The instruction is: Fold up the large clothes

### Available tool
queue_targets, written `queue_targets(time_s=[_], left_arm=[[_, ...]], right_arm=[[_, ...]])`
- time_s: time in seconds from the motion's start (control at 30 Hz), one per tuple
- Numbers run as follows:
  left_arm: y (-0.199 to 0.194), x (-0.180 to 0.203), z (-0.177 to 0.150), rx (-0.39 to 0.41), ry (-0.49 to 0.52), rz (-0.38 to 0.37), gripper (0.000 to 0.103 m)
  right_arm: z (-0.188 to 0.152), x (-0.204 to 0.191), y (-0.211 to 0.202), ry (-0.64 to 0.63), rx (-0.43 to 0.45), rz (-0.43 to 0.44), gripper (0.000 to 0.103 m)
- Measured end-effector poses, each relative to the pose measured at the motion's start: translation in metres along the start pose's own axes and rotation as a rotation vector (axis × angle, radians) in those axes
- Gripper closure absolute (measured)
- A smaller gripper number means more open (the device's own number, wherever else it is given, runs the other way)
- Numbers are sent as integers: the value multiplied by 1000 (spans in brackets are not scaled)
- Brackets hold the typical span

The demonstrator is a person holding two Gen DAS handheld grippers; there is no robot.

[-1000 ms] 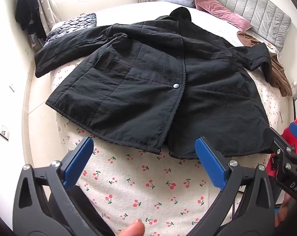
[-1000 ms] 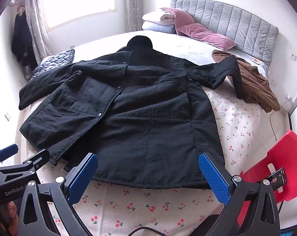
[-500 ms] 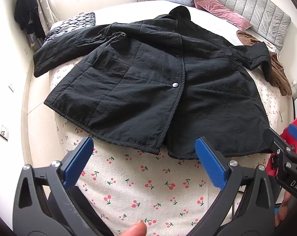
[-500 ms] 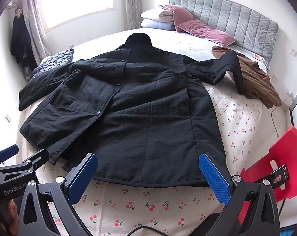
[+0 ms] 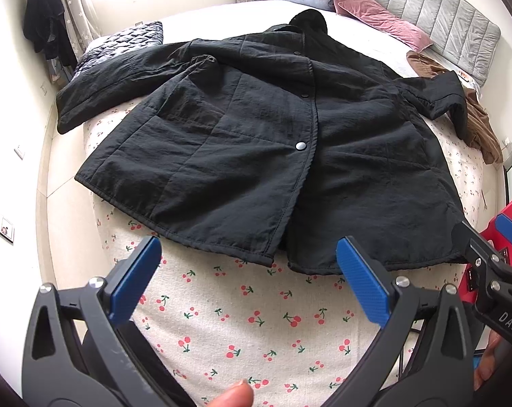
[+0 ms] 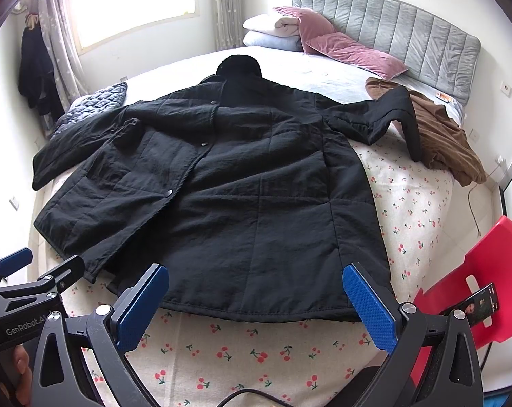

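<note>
A large black quilted jacket (image 5: 256, 135) lies spread face up on the bed, sleeves out to both sides, hem toward me; it also shows in the right wrist view (image 6: 239, 186). My left gripper (image 5: 249, 271) is open and empty, hovering over the cherry-print sheet (image 5: 239, 322) just short of the hem's middle. My right gripper (image 6: 256, 298) is open and empty, at the hem's right half. Each gripper shows at the edge of the other's view.
A brown garment (image 6: 442, 135) lies under the right sleeve end. Pink and white pillows (image 6: 323, 40) and a grey headboard (image 6: 408, 40) are at the far end. A red chair (image 6: 476, 288) holding a phone stands at the right. A quilted cushion (image 5: 120, 44) lies far left.
Both grippers have edged slightly forward and down toward the jacket's hem. The jacket has not moved. Both stay open.
</note>
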State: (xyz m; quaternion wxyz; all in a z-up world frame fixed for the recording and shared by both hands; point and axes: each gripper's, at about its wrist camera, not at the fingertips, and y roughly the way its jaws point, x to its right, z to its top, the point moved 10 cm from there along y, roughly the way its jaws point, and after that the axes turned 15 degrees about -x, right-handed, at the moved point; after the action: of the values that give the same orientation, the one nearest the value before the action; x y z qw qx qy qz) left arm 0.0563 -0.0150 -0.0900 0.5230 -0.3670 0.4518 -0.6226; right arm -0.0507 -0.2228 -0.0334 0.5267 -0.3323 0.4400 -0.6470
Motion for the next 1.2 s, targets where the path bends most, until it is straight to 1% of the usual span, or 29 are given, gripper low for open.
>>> queue_targets(time_s=[1.2], left_arm=[[0, 0, 0, -6, 0, 2, 0]], right_arm=[[-3, 4, 4, 6, -12, 0, 0]])
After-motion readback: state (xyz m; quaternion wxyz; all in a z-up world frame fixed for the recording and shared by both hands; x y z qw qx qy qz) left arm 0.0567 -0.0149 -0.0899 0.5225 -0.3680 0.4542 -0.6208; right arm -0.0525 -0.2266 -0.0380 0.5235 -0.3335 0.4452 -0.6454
